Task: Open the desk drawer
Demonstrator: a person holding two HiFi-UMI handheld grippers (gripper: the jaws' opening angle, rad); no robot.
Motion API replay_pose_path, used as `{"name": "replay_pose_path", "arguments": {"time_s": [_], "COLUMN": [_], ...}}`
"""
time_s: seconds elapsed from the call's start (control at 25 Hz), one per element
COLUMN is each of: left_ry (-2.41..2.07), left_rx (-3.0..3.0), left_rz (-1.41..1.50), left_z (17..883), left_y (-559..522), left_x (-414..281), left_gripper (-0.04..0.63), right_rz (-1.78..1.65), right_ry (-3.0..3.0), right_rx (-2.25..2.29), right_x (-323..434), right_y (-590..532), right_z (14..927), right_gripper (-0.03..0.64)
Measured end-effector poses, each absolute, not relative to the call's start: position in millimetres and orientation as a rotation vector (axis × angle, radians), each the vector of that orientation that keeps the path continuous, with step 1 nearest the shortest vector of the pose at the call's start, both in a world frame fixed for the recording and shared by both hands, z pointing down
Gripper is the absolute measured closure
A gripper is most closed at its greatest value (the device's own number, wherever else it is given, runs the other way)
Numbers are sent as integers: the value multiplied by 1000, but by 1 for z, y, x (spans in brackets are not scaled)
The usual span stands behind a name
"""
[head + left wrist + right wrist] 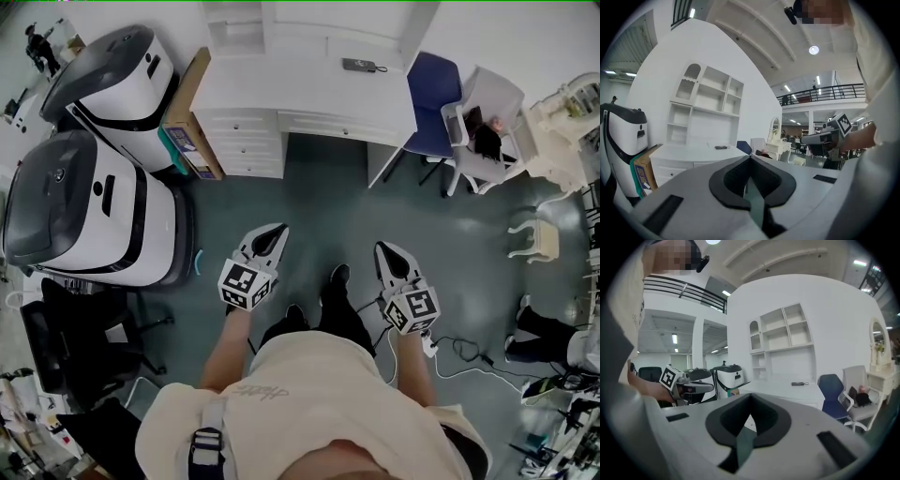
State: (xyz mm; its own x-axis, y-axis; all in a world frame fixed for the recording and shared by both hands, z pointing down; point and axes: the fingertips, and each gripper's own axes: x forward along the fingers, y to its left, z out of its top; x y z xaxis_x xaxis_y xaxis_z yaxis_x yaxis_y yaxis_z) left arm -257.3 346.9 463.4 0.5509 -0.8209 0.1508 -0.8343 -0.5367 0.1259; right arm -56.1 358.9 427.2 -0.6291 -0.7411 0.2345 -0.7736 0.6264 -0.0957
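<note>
Task not begun: drawer [323,126] sits shut in desk [300,89] at 12 o'clock, well apart. Left gripper [273,233] and right gripper [386,251] pinched together, empty. Approach, grasp and pull remain.

machine [117,80] far left | second machine [89,211] nearer | box [192,122] beside first | blue chair [433,101] right | white chair [495,108] beside it | stool [540,241] apart

No legible text, shirt print [261,392] perhaps script
</note>
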Motion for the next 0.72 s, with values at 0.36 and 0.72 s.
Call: {"name": "replay_pose_path", "arguments": {"time_s": [0.36, 0.72], "left_ry": [-1410, -1452], "left_rx": [2631, 2634], "left_rz": [154, 190], "left_z": [453, 436], "left_y": [295, 210], "left_x": [-241, -206], "left_gripper": [592, 592], "right_rz": [290, 315], "right_ry": [-2693, -2749], "right_rx": [1267, 1218], "right_x": [-31, 7], "right_y": [296, 202], "right_z": [436, 440], "right_gripper": [618, 618]}}
